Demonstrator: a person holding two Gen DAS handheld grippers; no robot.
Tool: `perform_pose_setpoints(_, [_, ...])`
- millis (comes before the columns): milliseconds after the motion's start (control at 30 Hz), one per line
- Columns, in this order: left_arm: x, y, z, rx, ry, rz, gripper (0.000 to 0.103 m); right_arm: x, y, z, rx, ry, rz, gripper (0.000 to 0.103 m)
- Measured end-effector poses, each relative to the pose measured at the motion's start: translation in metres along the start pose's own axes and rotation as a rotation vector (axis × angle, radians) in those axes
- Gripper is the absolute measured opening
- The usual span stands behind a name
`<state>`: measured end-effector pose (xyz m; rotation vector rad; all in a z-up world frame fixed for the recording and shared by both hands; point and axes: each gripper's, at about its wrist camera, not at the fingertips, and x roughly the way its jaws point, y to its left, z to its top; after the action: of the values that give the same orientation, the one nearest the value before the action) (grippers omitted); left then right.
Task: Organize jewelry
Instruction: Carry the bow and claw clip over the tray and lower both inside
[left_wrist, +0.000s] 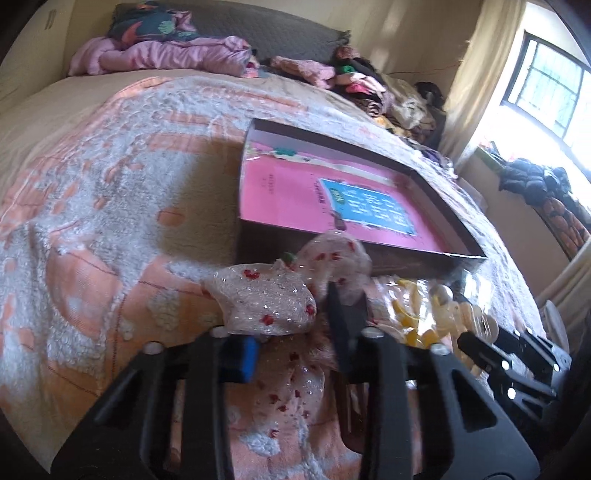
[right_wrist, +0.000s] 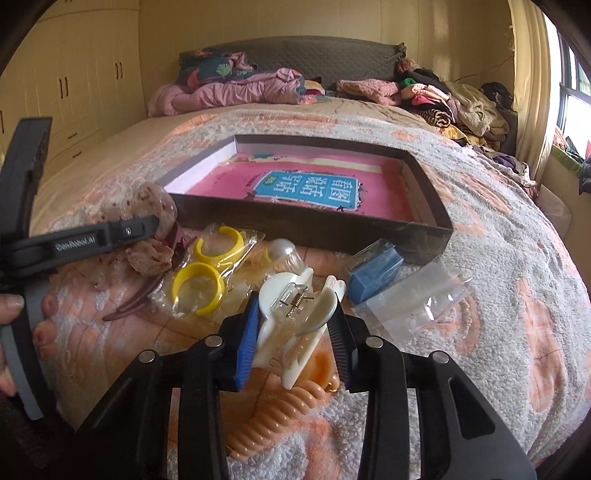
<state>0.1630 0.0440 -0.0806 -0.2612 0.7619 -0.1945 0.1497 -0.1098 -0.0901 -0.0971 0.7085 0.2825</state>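
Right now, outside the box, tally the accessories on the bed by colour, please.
Yellow: 2, bagged bangles and
White: 1, hair clip in the right claw
Peach: 1, spiral hair tie
Sheer with red dots: 1, bow headband in the left claw
Blue: 1, small box
Total: 6

On the bed: one shallow dark box (right_wrist: 317, 225), one white hair claw clip (right_wrist: 295, 325), two yellow rings (right_wrist: 199, 291) in clear wrap, one peach spiral hair tie (right_wrist: 273, 421), one bow hair clip (left_wrist: 280, 291) — sheer, red-dotted — one small blue box (right_wrist: 373, 273) and one pearl bead (right_wrist: 282, 249).
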Motion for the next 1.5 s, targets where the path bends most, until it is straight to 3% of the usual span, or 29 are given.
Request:
perform_pose_setpoints(400, [-0.052, -0.001, 0.008, 0.027, -0.091, -0.005, 0.015, -0.038, -0.021, 0.007, 0.035, -0.085, 0.0, 0.034])
perform_pose_setpoints(667, [-0.066, -0.014, 0.027, 0.056, -0.141, -0.011, 0.015, -0.058, -0.042, 0.017, 0.057, -0.132, -0.035, 0.034])
perform_pose_setpoints(1067, [-0.026, -0.044, 0.073, 0.121, -0.142, -0.037, 0.015, -0.058, -0.069, 0.051, 0.003, -0.187, -0.046, 0.034])
perform_pose_setpoints(1500, [0.035, -0.049, 0.1, 0.139, -0.077, -0.006, 0.015, -0.005, -0.082, 0.094, -0.057, -0.168, -0.046, 0.034])
